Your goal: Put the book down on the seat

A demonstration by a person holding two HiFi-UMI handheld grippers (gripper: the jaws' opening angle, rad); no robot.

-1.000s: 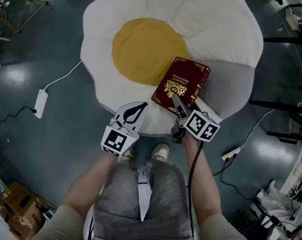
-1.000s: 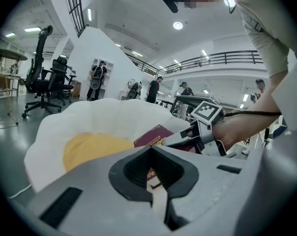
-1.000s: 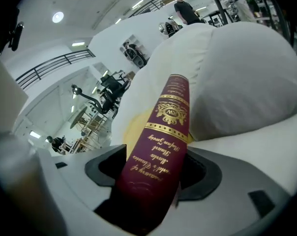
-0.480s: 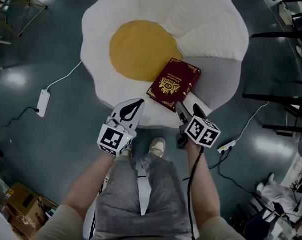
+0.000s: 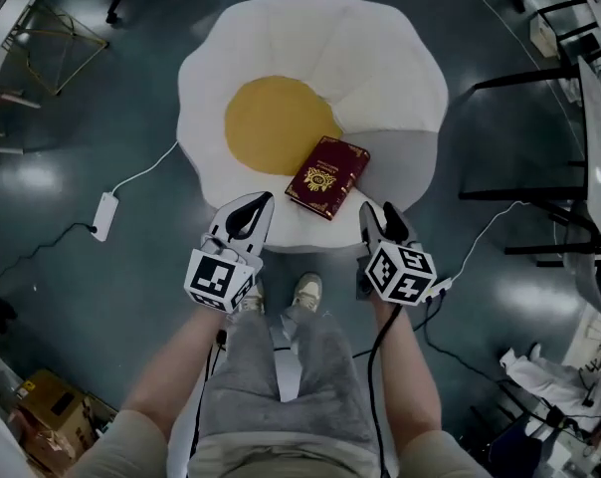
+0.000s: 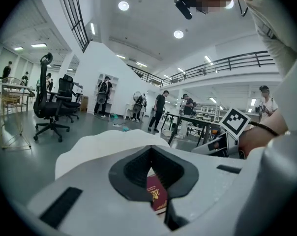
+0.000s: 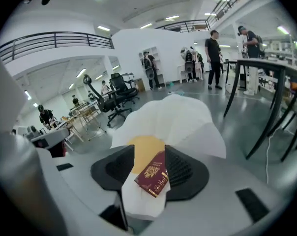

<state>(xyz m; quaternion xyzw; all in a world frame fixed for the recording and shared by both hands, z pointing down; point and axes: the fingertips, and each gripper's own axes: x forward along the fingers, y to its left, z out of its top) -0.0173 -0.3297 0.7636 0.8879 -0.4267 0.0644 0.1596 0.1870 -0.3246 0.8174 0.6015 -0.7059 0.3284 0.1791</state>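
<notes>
Right gripper view: R gripper [image 7: 149, 154] half-open, closing, empty.

White flower-shaped seat [image 5: 380, 58] (yellow centre) on grey floor [image 5: 111, 297]; red book [image 5: 327, 175] flat on seat's near edge.

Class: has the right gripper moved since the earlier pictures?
Yes. The right gripper has drawn back toward the person, off the red book on the seat; its jaws are closing on nothing.

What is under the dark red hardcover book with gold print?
The dark red hardcover book lies flat on the white flower-shaped cushion seat, beside its yellow centre. The patch of cushion directly beneath is covered.
</notes>
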